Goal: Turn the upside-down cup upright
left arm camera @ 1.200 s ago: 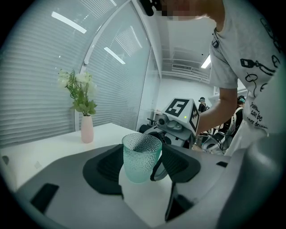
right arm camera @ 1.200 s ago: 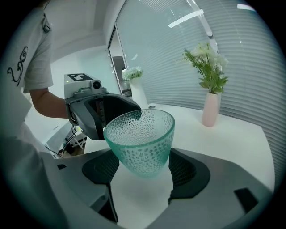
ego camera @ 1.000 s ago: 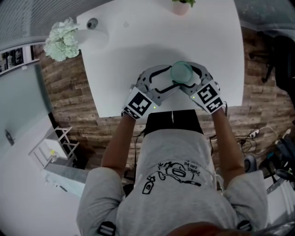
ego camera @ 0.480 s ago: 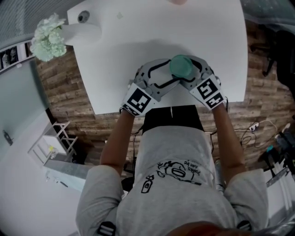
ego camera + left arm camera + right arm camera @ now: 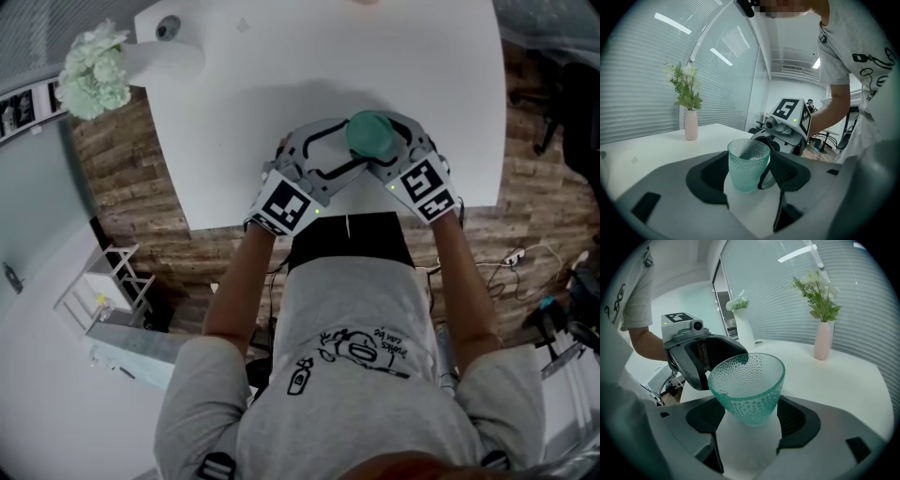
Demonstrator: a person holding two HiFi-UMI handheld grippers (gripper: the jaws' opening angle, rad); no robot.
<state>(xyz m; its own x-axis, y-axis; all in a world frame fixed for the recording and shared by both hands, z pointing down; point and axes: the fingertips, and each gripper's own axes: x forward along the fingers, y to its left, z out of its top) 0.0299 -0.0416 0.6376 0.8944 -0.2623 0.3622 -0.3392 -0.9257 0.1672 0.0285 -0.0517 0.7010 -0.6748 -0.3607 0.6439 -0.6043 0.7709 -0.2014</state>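
A green dimpled glass cup stands upright, mouth up, on the white table near its front edge. In the right gripper view the cup sits between the wide-spread jaws of my right gripper, with narrow gaps at both pads. My left gripper faces it from the other side, also open, and the cup stands at its jaw tips. In the head view the left gripper and right gripper meet around the cup.
A white vase of pale flowers lies toward the table's far left corner. A pink vase with a green sprig stands farther back on the table. The table's front edge runs just behind both grippers.
The head view has shifted a little. The cup and both grippers keep the same places relative to each other.
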